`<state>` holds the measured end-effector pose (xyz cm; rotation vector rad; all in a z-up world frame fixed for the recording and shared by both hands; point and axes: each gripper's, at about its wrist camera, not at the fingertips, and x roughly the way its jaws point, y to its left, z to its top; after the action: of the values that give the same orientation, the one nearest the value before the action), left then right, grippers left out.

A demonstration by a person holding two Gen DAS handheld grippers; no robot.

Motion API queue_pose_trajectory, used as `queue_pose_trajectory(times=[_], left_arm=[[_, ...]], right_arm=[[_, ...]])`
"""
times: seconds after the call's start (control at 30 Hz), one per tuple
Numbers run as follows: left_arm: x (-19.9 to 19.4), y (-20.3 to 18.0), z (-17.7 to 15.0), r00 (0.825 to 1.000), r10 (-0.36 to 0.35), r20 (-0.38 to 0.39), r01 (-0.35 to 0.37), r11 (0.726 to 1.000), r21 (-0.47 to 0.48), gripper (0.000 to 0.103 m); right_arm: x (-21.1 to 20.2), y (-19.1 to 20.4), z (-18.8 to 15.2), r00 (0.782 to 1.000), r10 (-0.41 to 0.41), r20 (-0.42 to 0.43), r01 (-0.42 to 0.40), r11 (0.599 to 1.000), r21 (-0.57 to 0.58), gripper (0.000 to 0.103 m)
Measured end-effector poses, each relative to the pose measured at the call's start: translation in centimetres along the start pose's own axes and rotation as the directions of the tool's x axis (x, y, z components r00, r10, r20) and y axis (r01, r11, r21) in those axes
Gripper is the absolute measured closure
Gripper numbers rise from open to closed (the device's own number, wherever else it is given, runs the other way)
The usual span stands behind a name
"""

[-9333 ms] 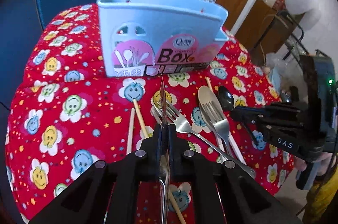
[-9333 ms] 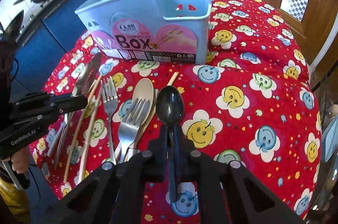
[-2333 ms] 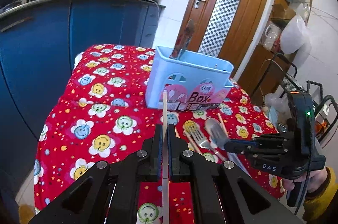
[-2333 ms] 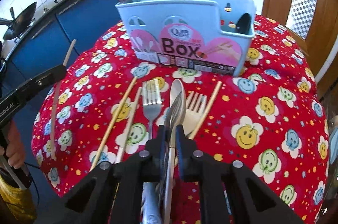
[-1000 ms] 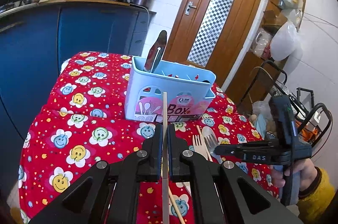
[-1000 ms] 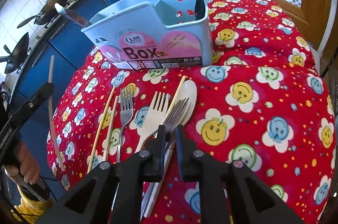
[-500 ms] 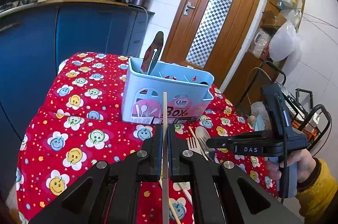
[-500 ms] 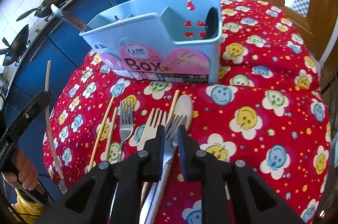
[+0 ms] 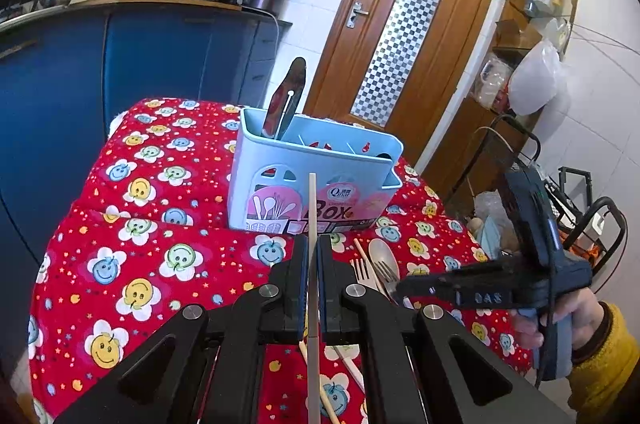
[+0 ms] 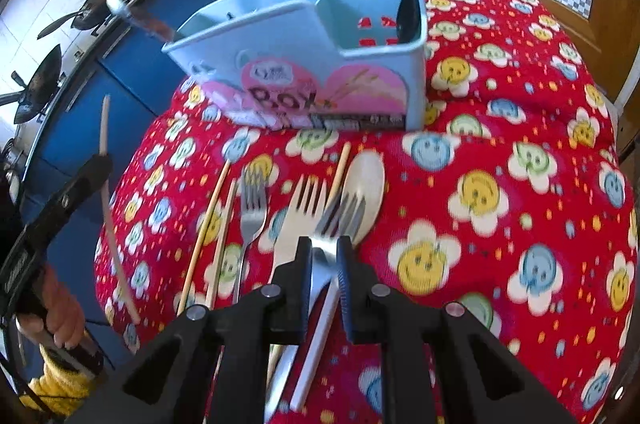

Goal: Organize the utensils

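The left gripper (image 9: 312, 256) is clamped on a single chopstick (image 9: 311, 208), held above the tablecloth (image 9: 132, 264); its long axis runs along the fingers, tip aimed at the blue utensil box (image 9: 280, 164). The right gripper (image 10: 323, 256) is closed on a metal fork (image 10: 338, 214) lying lengthwise over a pale spoon (image 10: 366, 180), tines toward the box. The left view alone shows a knife (image 9: 288, 100) standing upright in the box's left compartment and the hand (image 9: 560, 320) carrying the right gripper. The right view alone shows the loose chopsticks (image 10: 208, 220), a second metal fork (image 10: 252, 208) and a pale fork (image 10: 296, 220) lying parallel, pointing at the box, and a dark spoon (image 10: 408, 14) in the box's right end compartment
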<state>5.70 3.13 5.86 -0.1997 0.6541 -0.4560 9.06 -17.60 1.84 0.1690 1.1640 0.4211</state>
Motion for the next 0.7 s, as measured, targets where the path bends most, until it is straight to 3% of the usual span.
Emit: queue_pose_trajectory(times=[0.23,0.43,0.6,0.7], left_arm=[[-0.1,0.0,0.0,1.000,0.001,0.001,-0.001,1.000,-0.001,0.099],[-0.2,0.0,-0.1,1.000,0.000,0.005,0.000,1.000,-0.002,0.099],[-0.1,0.2,-0.2,1.000,-0.002,-0.002,0.002,1.000,-0.006,0.099],[0.0,0.0,-0.2,1.000,-0.005,-0.004,0.005,1.000,-0.003,0.099]], right_arm=[[0.3,-0.2,-1.5,0.998,0.017,-0.059,-0.016,1.000,0.027,0.085],[-1.0,0.5,-2.4,0.999,0.045,-0.026,-0.045,0.999,0.014,0.085],[-0.7,0.6,-2.4,0.999,-0.030,-0.031,0.030,1.000,-0.008,0.085],[-0.6,-0.5,-1.2,0.999,-0.035,-0.006,0.035,0.999,0.039,0.085]])
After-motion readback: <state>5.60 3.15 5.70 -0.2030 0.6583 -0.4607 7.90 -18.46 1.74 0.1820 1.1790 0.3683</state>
